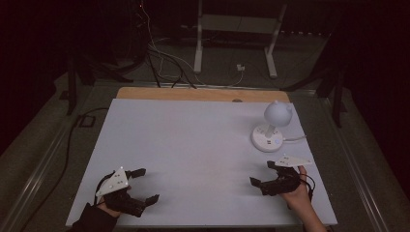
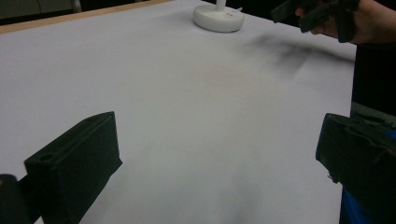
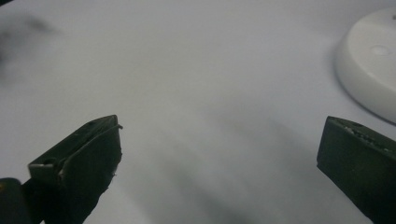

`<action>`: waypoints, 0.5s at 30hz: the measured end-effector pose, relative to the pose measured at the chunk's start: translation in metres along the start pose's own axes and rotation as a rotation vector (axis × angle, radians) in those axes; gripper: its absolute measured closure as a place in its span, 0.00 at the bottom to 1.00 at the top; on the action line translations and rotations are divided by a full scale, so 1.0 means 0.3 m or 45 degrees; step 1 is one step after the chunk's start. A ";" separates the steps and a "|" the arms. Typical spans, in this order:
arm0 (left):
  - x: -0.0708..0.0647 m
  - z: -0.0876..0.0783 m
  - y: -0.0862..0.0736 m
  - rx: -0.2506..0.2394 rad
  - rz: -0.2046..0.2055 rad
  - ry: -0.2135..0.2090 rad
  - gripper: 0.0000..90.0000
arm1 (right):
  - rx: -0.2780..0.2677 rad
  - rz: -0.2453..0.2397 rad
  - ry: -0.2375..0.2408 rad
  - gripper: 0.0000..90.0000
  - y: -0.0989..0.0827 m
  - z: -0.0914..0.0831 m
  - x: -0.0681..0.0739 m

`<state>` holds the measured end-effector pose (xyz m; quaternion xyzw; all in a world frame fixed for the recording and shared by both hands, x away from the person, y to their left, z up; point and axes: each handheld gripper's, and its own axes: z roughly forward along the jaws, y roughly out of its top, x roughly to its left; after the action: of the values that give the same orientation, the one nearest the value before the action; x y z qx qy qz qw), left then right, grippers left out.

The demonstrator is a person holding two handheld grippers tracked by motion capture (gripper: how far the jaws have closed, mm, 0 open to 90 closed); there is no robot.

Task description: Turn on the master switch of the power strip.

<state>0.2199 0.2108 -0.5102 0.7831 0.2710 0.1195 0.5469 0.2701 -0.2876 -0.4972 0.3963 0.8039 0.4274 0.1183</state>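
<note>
A white desk lamp (image 1: pixel 271 126) with a round base and a ball-shaped head stands at the right rear of the white table top (image 1: pixel 193 145); its base (image 2: pixel 218 18) lies far ahead in the left gripper view and at the right edge (image 3: pixel 373 65) in the right gripper view. My left gripper (image 1: pixel 145 184) rests near the front left corner, jaws wide apart and nothing between them (image 2: pixel 219 154). My right gripper (image 1: pixel 262 173) sits at the front right, just in front of the lamp, open and empty too (image 3: pixel 219 154).
A white cable (image 1: pixel 296 139) leaves the lamp base toward the right edge. A wooden strip (image 1: pixel 203 94) runs along the table's far edge. Beyond it stand a white metal frame (image 1: pixel 237 34) and loose cables (image 1: pixel 164 58) on the dark floor.
</note>
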 end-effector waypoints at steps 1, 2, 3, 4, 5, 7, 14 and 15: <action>0.000 0.000 0.000 -0.001 0.000 0.000 0.00 | 0.009 -0.015 0.007 0.00 -0.006 0.000 0.005; 0.000 0.000 0.000 0.000 0.000 0.000 0.00 | 0.012 -0.024 0.012 0.00 -0.014 0.000 0.009; 0.000 0.000 0.000 -0.001 -0.001 0.000 0.00 | 0.015 -0.038 0.017 0.00 -0.022 0.001 0.012; 0.000 -0.001 0.000 -0.001 -0.001 -0.001 0.00 | 0.014 -0.052 0.023 0.00 -0.031 -0.001 0.015; 0.000 0.000 0.000 -0.002 -0.001 0.000 0.00 | 0.013 -0.060 0.029 0.00 -0.038 -0.002 0.017; 0.000 0.000 0.000 0.001 0.000 -0.001 0.00 | 0.013 -0.077 0.036 0.00 -0.051 -0.007 0.018; -0.002 0.000 0.000 0.003 0.001 0.000 0.00 | 0.062 -0.133 0.043 0.00 -0.088 -0.016 0.017; -0.002 0.000 0.000 0.003 0.001 0.001 0.00 | 0.071 -0.147 0.035 0.00 -0.094 -0.019 0.017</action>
<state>0.2194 0.2103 -0.5102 0.7838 0.2712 0.1195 0.5457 0.2487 -0.2962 -0.5151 0.3464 0.8386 0.4028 0.1205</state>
